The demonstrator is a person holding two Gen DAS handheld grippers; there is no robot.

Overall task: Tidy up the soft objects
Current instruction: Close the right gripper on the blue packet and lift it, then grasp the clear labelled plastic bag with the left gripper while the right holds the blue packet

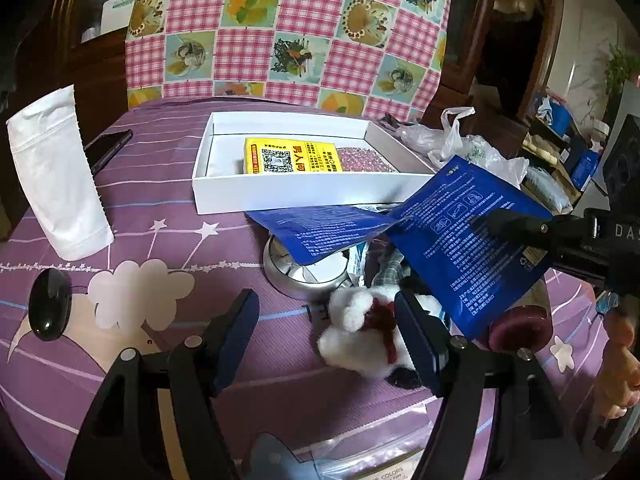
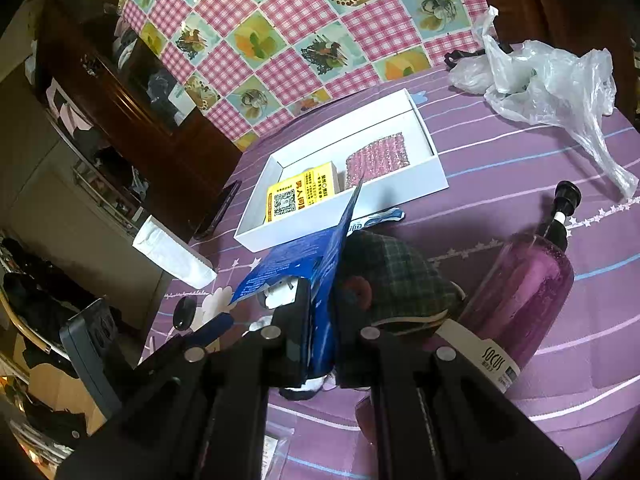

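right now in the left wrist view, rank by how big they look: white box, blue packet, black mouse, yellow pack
1. white box
2. blue packet, close in spread; it sits nearer the camera, so unsure
3. yellow pack
4. black mouse

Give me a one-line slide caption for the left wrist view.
Right gripper lifts a glossy blue printed pouch above a white plush toy, open left gripper waiting.

A box (image 1: 296, 196) sits mid-bench (image 1: 160, 200), holding a packet (image 1: 294, 157); a pouch (image 1: 60, 176) stands left, a plastic bag (image 2: 552, 80) right.
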